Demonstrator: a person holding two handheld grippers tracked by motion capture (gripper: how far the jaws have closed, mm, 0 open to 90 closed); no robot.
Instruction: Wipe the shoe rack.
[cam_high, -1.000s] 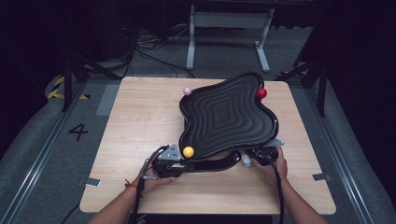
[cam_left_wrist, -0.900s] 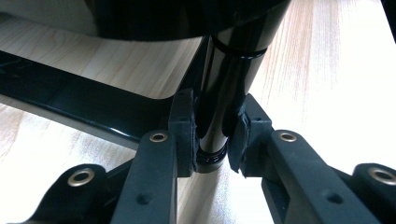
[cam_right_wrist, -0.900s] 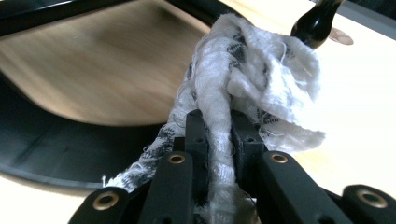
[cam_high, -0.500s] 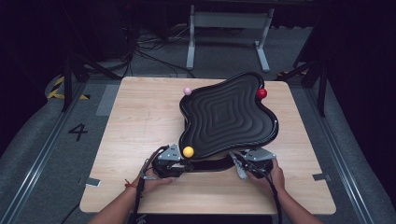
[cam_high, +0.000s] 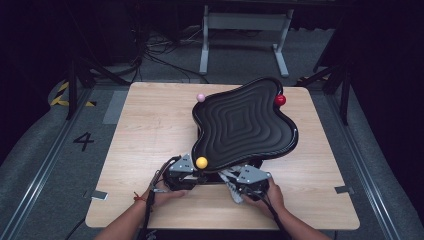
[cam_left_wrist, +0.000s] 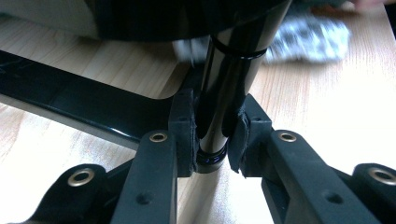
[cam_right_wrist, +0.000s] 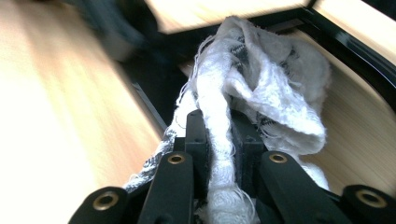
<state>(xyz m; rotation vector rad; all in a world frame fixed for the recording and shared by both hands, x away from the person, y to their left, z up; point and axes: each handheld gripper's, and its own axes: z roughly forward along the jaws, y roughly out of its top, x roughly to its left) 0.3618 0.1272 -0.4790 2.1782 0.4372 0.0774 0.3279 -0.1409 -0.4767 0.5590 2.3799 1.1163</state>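
the left claw (cam_left_wrist: 210, 140) clamps the black stand post (cam_left_wrist: 229, 88) to steady the wavy tray (cam_high: 245, 125), while the right claw (cam_right_wrist: 219, 135) pinches a white cloth (cam_right_wrist: 261, 88) for wiping near its base on the bench (cam_high: 150, 125).

Looks like a lab or recording studio setup: a lone wooden bench (cam_high: 150, 130) on grey carpet, black curtains all around, cables (cam_high: 160, 55) snaking over the floor, a painted number 4 (cam_high: 83, 141), hazard tape (cam_high: 62, 92) and a metal stand (cam_high: 245, 37) behind the far edge.
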